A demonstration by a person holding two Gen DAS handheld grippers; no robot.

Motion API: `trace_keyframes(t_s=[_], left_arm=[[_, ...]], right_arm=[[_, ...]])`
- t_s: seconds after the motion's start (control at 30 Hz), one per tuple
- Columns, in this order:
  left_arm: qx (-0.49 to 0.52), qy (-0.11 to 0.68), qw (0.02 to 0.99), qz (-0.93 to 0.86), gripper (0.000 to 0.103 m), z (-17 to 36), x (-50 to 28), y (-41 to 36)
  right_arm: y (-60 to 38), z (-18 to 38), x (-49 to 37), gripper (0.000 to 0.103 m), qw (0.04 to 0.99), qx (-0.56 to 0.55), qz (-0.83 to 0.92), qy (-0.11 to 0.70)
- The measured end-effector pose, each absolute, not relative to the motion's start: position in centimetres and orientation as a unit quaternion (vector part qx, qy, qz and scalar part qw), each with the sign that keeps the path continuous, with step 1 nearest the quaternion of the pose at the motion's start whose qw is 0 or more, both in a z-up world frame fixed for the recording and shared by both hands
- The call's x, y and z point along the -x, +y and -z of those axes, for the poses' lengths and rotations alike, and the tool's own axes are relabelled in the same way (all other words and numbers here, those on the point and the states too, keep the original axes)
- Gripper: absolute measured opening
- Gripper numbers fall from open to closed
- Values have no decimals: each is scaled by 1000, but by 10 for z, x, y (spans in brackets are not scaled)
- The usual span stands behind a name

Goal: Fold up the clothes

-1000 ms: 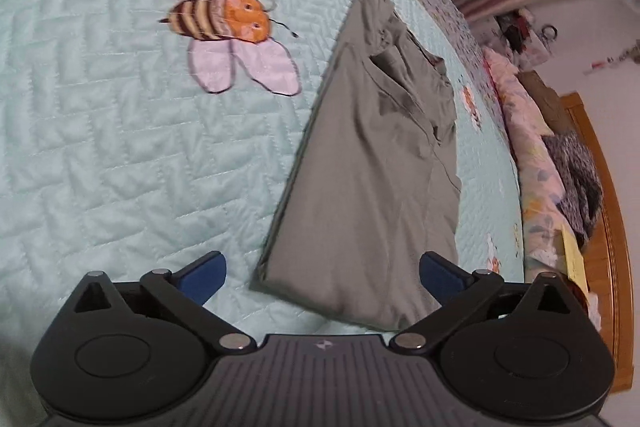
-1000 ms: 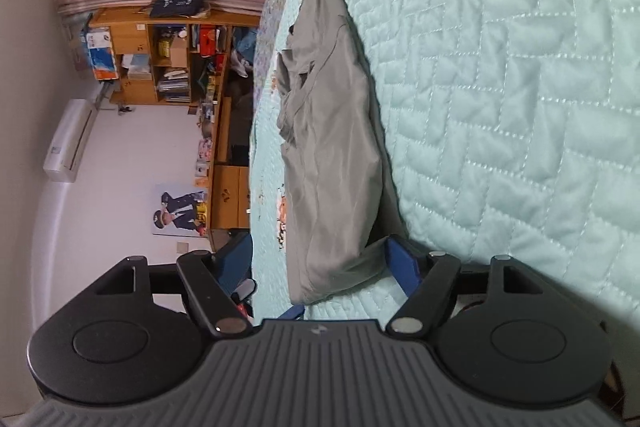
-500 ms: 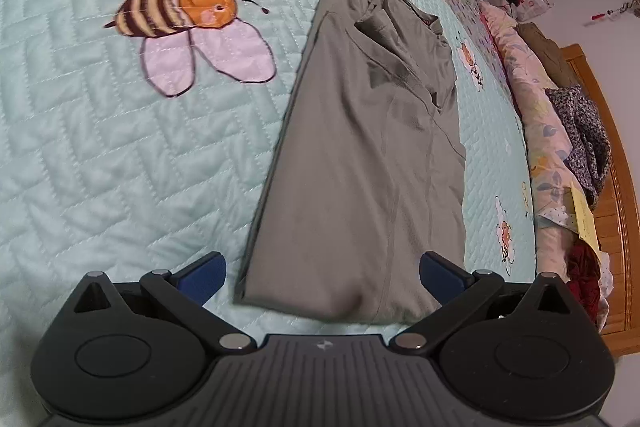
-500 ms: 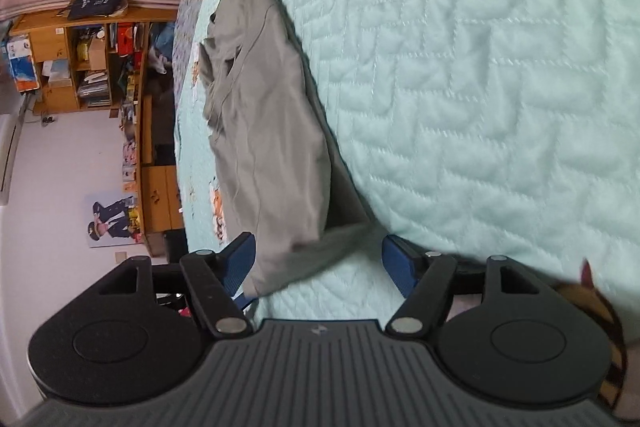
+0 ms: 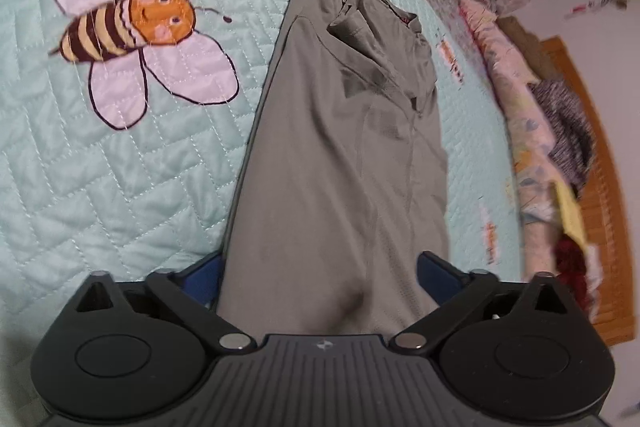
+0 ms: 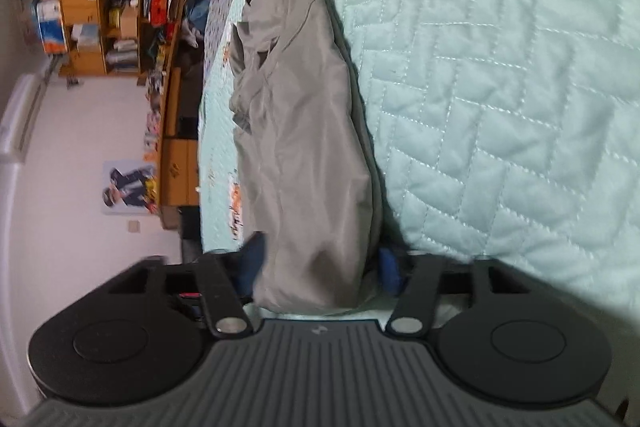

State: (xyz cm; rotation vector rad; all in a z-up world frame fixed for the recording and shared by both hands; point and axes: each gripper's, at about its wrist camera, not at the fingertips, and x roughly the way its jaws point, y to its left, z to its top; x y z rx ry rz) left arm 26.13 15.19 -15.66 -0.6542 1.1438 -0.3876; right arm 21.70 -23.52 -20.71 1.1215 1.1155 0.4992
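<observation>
**Both grippers at the near hem of a folded grey shirt**

The grey shirt (image 5: 340, 147) lies folded into a long narrow strip on the mint-green quilted bedspread (image 5: 120, 167), its collar end away from the cameras and its hem nearest them. An appliquéd bee (image 5: 132, 23) sits on the quilt just left of the shirt, apart from it.

Left gripper (image 5: 320, 279): jaws wide and lately closing a little; the hem lies between the blue fingers (image 5: 202, 277). The left finger is at the cloth's edge (contact cannot be judged through the blur) and the right finger stands clear of it.

Right gripper (image 6: 322, 267): jaws have just been closing sharply, with a bunched corner of the shirt (image 6: 304, 155) between them. The blue fingers (image 6: 390, 273) flank the cloth closely on both sides; whether they already pinch it cannot be told, as the picture is smeared.

In the background stand a wooden bookshelf (image 6: 116, 27), a wooden headboard (image 5: 600, 187) and piled bedding (image 5: 532, 131).
</observation>
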Motion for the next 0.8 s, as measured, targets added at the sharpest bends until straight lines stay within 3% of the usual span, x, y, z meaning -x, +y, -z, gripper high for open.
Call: trace_keyframes(t_s=[0.07, 0.1, 0.17, 0.23, 0.8], left_arm=[[292, 533, 776, 167, 71, 156, -260, 154], [292, 536, 776, 161, 65, 156, -260, 156], [291, 542, 774, 148, 29, 157, -259, 161], [296, 547, 771, 136, 9, 159, -258, 167], [377, 459, 794, 131, 2, 119, -201, 178]], right_arm=[[-238, 213, -214, 12, 674, -501, -218, 497], [-240, 216, -212, 11, 672, -505, -218, 495], [-241, 217, -208, 10, 673, -510, -223, 486], [-242, 216, -205, 11, 674, -516, -227, 477], [-248, 182, -184, 7, 674, -544, -293, 405]])
